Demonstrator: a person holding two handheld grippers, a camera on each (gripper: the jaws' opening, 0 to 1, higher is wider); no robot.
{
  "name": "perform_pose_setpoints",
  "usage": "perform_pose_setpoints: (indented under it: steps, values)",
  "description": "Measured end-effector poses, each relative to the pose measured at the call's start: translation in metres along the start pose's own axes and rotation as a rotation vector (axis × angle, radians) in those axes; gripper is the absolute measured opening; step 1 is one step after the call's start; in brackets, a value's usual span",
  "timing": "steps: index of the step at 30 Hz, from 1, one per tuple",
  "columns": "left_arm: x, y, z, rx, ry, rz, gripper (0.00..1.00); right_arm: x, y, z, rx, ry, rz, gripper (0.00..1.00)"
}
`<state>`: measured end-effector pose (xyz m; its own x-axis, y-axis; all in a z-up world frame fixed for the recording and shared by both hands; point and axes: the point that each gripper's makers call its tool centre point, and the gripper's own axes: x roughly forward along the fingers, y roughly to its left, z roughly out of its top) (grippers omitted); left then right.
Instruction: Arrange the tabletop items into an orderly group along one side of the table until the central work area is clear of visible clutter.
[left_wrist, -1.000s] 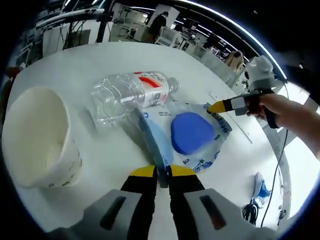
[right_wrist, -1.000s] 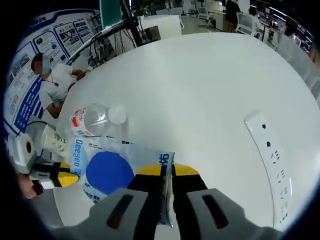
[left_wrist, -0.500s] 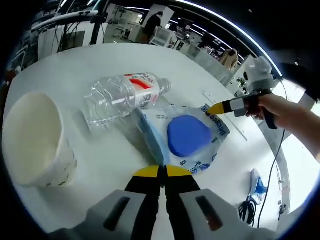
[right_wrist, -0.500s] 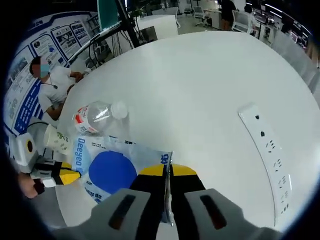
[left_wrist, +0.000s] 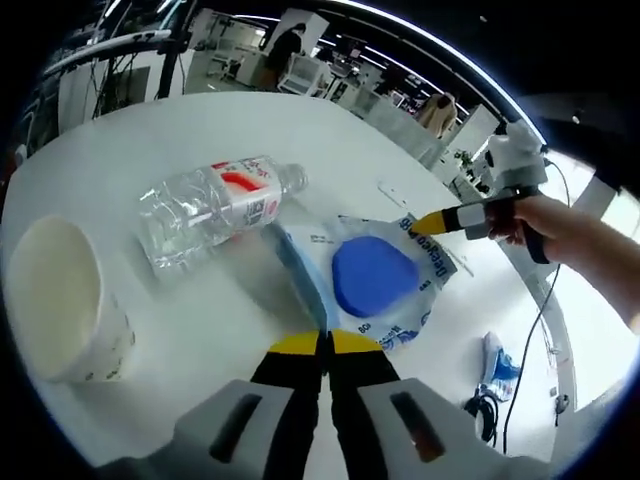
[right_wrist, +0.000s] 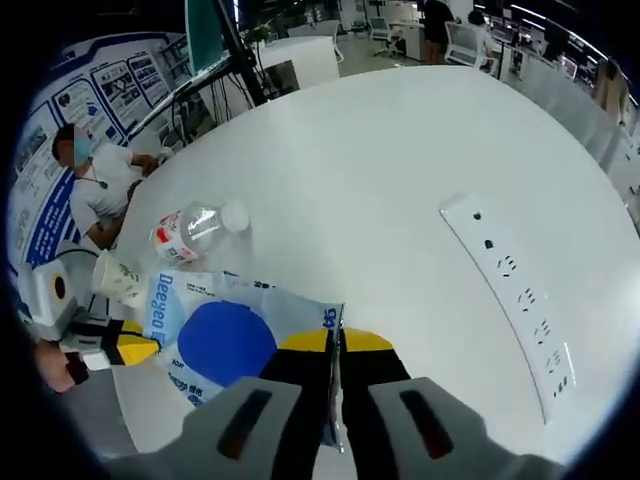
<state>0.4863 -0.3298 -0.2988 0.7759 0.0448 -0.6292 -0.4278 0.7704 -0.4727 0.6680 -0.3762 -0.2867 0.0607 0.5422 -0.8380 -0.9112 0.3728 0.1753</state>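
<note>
Packet: a flat plastic packet (left_wrist: 375, 285) with blue print and a large blue disc showing through it, stretched between the two grippers just above the white table (left_wrist: 150, 130).
How the packet handles: it looks light, thin and floppy, with a slick film; a fold stands up along its near edge in the left gripper view. It will likely sag unless both ends are kept taut, so its edges and corners are the sensible places to pinch.
Left gripper (left_wrist: 322, 345): its fingers are pressed together on the packet's near edge, with no gap to be seen between them.
Right gripper (right_wrist: 335, 343): its fingers are likewise closed tight on the opposite corner of the packet (right_wrist: 225, 335), the film clamped between them.
Bottle: a clear plastic bottle (left_wrist: 210, 205) with a red and white label lies on its side ahead and to the left of the left fingers, just beyond the packet. Seemingly empty, so light and prone to roll.
Cup: a white paper cup (left_wrist: 55, 300) stands upright to the left of the left fingers, apart from the bottle.
Power strip: a white power strip (right_wrist: 505, 290) lies on the table well to the right of the right fingers.
</note>
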Motion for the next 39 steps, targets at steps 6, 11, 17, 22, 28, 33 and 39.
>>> perform_pose_setpoints:
  steps: [6,11,17,22,28,33,39]
  values:
    - [-0.003,-0.013,0.004,0.014,0.0,-0.034,0.0,-0.016,-0.01,-0.006,0.021,-0.013,-0.03,0.0]
    - [-0.004,-0.021,0.009,0.035,-0.002,-0.06,0.0,-0.03,-0.015,-0.013,0.041,-0.021,-0.053,0.0]
    - [-0.004,-0.032,0.015,0.066,-0.001,-0.096,0.0,-0.047,-0.022,-0.024,0.07,-0.034,-0.08,0.0]
    - [-0.004,-0.041,0.019,0.092,0.006,-0.124,0.0,-0.057,-0.025,-0.033,0.093,-0.044,-0.1,0.0]
    - [-0.003,-0.048,0.021,0.117,0.014,-0.151,0.0,-0.073,-0.027,-0.043,0.122,-0.055,-0.121,0.0]
    - [-0.002,-0.054,0.024,0.135,0.026,-0.178,0.0,-0.084,-0.025,-0.052,0.149,-0.065,-0.137,0.0]
    - [0.001,-0.064,0.029,0.167,0.034,-0.211,0.0,-0.097,-0.022,-0.066,0.184,-0.072,-0.159,0.0]
